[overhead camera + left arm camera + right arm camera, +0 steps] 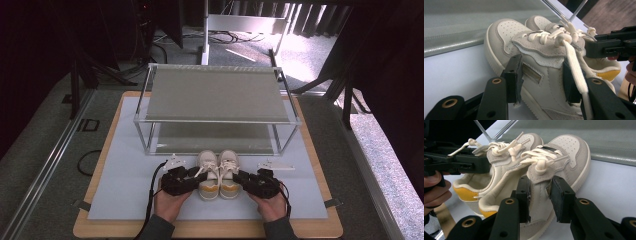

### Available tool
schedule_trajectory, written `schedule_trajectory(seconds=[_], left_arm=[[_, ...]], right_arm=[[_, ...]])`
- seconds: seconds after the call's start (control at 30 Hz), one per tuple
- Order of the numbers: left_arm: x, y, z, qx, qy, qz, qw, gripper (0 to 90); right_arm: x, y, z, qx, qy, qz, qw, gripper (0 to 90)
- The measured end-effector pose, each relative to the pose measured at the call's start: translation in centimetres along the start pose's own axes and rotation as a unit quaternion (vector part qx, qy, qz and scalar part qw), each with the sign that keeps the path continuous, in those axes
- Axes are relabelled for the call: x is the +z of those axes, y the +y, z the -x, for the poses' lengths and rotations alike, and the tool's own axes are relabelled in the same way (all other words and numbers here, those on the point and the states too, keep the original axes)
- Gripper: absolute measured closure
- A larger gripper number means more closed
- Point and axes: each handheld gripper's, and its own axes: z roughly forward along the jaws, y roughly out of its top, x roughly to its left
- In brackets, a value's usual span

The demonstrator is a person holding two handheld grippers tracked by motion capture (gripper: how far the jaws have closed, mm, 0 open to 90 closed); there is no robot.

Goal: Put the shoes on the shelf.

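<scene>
Two small cream sneakers with yellow heels stand side by side on the grey mat [125, 190], toes toward the shelf. My left gripper [193, 176] is shut on the left shoe [208, 174]. In the left gripper view one pad presses that left shoe's [506, 32] outer side and the other sits by the tongue, so the left gripper [541, 80] clamps its upper. My right gripper [241, 178] is shut on the right shoe [229, 172]. In the right gripper view its pads pinch the right shoe's [571, 147] side wall, the right gripper [539, 196] nearly closed.
A two-tier metal-framed shelf [215, 120] stands just beyond the shoes, both levels bare. Two small white brackets [174, 162] [276, 165] lie on the mat either side of the shoes. The wooden table edge [200, 232] runs along the front.
</scene>
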Motion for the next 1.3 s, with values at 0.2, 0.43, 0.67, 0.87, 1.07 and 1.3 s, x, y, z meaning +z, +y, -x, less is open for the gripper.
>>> schedule_trajectory(seconds=[0.2,0.43,0.67,0.87,1.07,1.3], left_arm=[[0.1,0.3,-0.1,0.000,0.001,0.002,1.0000,55.8],[0.3,0.7,-0.3,0.000,0.005,0.007,1.0000,55.8],[0.6,1.1,-0.5,-0.001,0.007,0.008,0.9999,55.8],[0.9,1.3,-0.6,0.000,0.011,0.011,0.9999,55.8],[1.2,1.7,-0.8,-0.002,0.014,0.017,0.9998,55.9],[1.2,2.2,-1.1,-0.002,0.018,0.023,0.9996,55.9]], right_arm=[[0.1,0.3,0.1,0.000,-0.001,0.002,1.0000,69.3],[0.2,0.7,0.3,0.000,-0.002,0.007,1.0000,69.3],[0.5,1.0,0.7,0.000,-0.004,0.008,1.0000,69.3],[0.7,1.2,0.9,-0.002,-0.005,0.011,0.9999,69.4],[0.9,1.6,1.0,0.001,-0.011,0.013,0.9999,69.4],[1.1,2.3,1.0,-0.001,-0.012,0.019,0.9997,69.5]])
